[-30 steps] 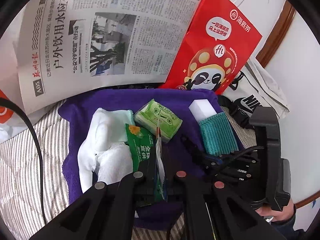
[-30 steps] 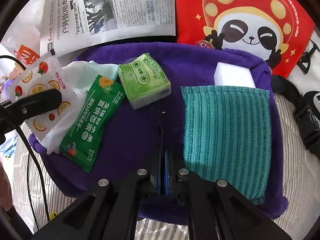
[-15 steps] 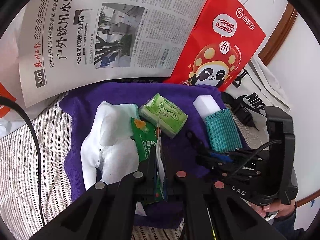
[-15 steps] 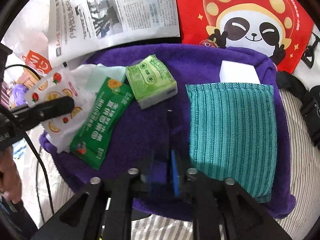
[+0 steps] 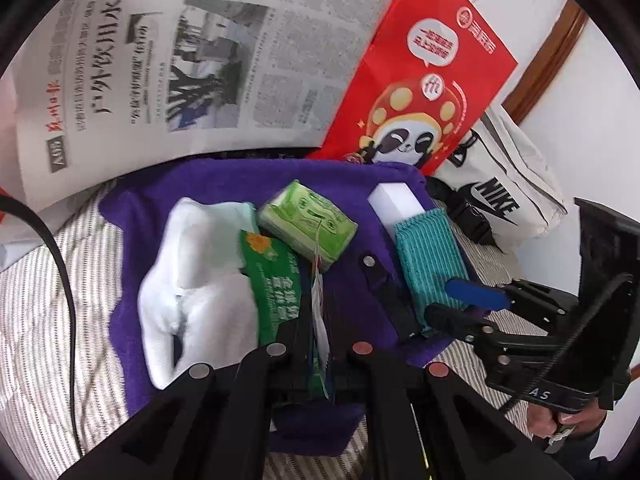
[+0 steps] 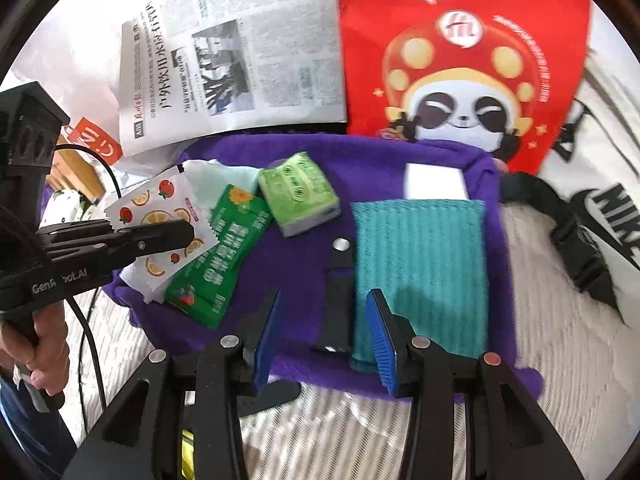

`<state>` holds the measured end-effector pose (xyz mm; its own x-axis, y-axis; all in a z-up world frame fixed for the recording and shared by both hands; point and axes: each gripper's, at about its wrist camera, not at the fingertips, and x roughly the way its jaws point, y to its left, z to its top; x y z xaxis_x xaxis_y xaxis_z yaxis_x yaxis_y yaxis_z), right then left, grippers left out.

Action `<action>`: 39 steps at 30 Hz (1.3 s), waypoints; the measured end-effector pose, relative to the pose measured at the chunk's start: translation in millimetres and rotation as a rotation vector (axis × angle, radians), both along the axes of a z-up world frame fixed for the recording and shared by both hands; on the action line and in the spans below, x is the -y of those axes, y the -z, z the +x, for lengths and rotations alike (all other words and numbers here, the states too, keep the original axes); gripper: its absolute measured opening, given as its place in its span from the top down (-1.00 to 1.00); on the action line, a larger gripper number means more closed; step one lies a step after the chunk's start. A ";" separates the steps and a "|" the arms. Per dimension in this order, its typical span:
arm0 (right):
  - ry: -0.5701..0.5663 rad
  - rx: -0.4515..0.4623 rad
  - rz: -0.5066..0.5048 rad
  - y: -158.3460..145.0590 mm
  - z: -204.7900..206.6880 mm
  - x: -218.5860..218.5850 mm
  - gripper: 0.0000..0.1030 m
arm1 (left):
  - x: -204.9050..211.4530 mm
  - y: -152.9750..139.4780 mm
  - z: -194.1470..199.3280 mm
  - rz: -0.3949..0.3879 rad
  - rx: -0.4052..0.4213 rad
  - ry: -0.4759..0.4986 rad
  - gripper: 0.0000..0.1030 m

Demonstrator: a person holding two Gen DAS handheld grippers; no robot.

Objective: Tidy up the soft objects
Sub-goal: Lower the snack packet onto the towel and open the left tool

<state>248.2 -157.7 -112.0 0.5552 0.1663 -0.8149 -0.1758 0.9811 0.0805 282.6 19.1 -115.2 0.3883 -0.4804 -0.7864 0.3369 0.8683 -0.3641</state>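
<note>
Left gripper (image 6: 176,236) pinches fruit sachet (image 6: 160,216), 9 o'clock over purple towel (image 6: 400,156). Right gripper (image 6: 324,336) jaws just opening, empty, black strap (image 6: 340,300) lying beyond, teal cloth (image 6: 424,264) at 1 o'clock.

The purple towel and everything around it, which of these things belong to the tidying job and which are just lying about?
Belong to the job:
purple towel
teal cloth
white sponge
green tissue pack
green sachet
fruit-print sachet, held in the left tongs
white cloth

Just lying about:
newspaper
red panda bag
white Nike bag
</note>
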 end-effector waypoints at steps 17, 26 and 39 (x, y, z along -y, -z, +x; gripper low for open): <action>0.067 0.000 0.012 2.8 -38.8 34.6 0.06 | 34.9 45.5 14.3 0.073 -0.079 0.008 0.87; 0.059 -0.009 -0.018 6.9 -46.7 32.1 0.06 | 36.2 36.1 12.6 0.111 -0.052 0.006 0.53; 0.036 -0.010 -0.040 5.4 -72.8 30.0 0.04 | 41.1 5.6 -3.3 0.256 0.094 -0.034 0.05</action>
